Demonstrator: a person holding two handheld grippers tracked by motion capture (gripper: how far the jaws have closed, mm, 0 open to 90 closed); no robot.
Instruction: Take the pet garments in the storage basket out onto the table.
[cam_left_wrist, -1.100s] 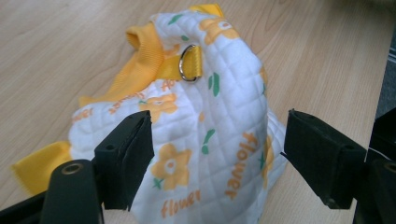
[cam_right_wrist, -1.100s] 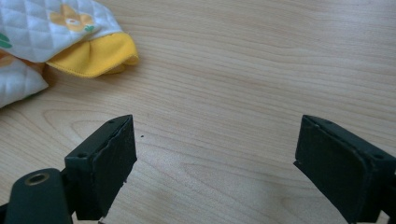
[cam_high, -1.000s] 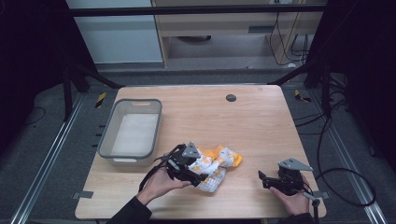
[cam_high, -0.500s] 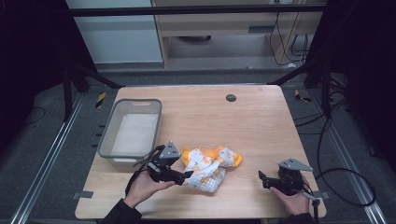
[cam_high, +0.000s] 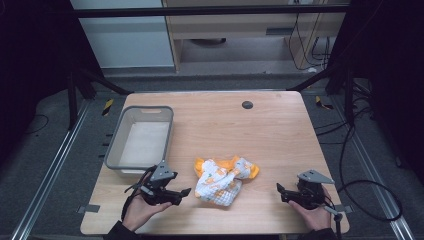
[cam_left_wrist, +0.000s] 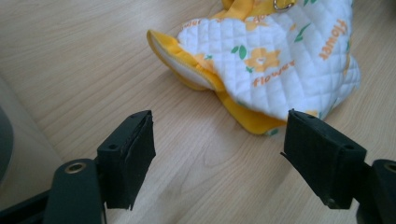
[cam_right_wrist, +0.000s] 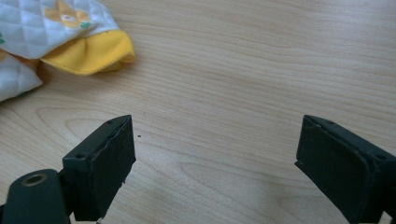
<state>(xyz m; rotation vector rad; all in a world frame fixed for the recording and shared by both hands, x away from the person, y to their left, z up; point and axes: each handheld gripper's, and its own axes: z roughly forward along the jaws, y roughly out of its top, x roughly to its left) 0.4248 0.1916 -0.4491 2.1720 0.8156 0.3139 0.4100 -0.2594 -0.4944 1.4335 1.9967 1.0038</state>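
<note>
Pulled back from the quilted garment (cam_high: 225, 179), the left gripper (cam_high: 181, 195) now sits just beside it near the table's (cam_high: 260, 130) front edge, jaws spread and empty; the right gripper (cam_high: 281, 190) rests well apart, also spread

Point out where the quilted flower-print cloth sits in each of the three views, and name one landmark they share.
High view: the quilted flower-print cloth lies crumpled at the table's near middle, between the two grippers.
Left gripper view: upper right, beyond the open jaws, yellow trim facing them.
Right gripper view: top left corner, cut by the frame edge.
Shared landmark: the pale wooden tabletop under the cloth.
</note>
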